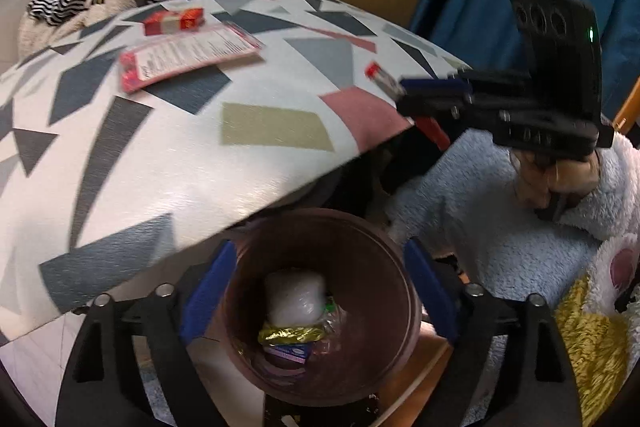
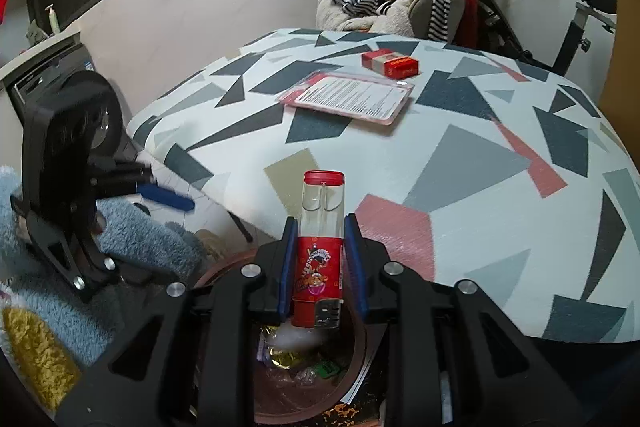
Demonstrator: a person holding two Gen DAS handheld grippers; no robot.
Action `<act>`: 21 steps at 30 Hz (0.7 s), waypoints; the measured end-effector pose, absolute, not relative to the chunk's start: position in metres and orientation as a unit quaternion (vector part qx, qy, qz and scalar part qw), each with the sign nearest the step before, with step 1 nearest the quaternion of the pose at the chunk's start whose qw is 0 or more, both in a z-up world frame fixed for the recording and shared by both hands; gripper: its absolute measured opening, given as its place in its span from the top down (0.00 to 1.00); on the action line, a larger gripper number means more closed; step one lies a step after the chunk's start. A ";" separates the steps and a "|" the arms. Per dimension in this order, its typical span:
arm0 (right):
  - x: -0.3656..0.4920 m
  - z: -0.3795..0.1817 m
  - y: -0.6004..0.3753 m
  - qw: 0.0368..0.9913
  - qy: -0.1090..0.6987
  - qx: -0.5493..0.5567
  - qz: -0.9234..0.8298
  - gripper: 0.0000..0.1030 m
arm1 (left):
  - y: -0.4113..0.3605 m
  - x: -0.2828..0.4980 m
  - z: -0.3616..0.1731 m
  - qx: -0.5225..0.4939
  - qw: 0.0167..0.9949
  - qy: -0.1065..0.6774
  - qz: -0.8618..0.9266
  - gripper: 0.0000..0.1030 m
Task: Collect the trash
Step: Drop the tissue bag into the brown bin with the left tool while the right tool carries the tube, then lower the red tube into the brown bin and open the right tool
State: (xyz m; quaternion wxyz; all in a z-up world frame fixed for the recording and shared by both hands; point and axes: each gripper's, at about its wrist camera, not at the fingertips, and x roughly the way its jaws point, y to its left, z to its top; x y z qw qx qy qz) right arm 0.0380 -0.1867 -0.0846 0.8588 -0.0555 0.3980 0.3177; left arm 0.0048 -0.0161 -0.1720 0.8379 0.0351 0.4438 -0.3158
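We see a clear tube with a red cap and red label [image 2: 322, 247] clamped between the blue pads of our right gripper [image 2: 322, 259], upright in the right wrist view, its lower end just above the rim of the brown bin [image 2: 360, 339]. From the left wrist view, that same bin [image 1: 320, 307] sits below the table edge and holds trash: a white crumpled wad [image 1: 296, 297] at the centre, a gold foil wrapper [image 1: 290, 335] just beside it at 6 o'clock, and a small blue-and-purple box [image 1: 290, 351] below that. Our left gripper [image 1: 320, 299] stands with its jaws spread wide over the bin mouth, nothing between the pads.

On the patterned tablecloth [image 2: 460, 163], at 12 o'clock from the tube, lies a flat pink-edged packet [image 2: 352, 95], and just beyond it a red carton [image 2: 390, 63]. A fuzzy blue sleeve [image 1: 500, 227] covers the arm at 3 o'clock of the bin.
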 end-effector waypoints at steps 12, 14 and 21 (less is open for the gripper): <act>0.028 -0.115 -0.157 0.807 0.455 -0.071 0.370 0.74 | 0.024 -0.013 -0.158 0.001 0.878 0.420 -0.230 0.06; 0.026 -0.123 -0.150 0.799 0.465 -0.077 0.373 0.74 | 0.027 -0.015 -0.159 0.000 0.883 0.416 -0.219 0.06; 0.020 -0.154 -0.130 0.771 0.504 -0.114 0.372 0.74 | 0.026 -0.018 -0.164 0.009 0.887 0.414 -0.204 0.06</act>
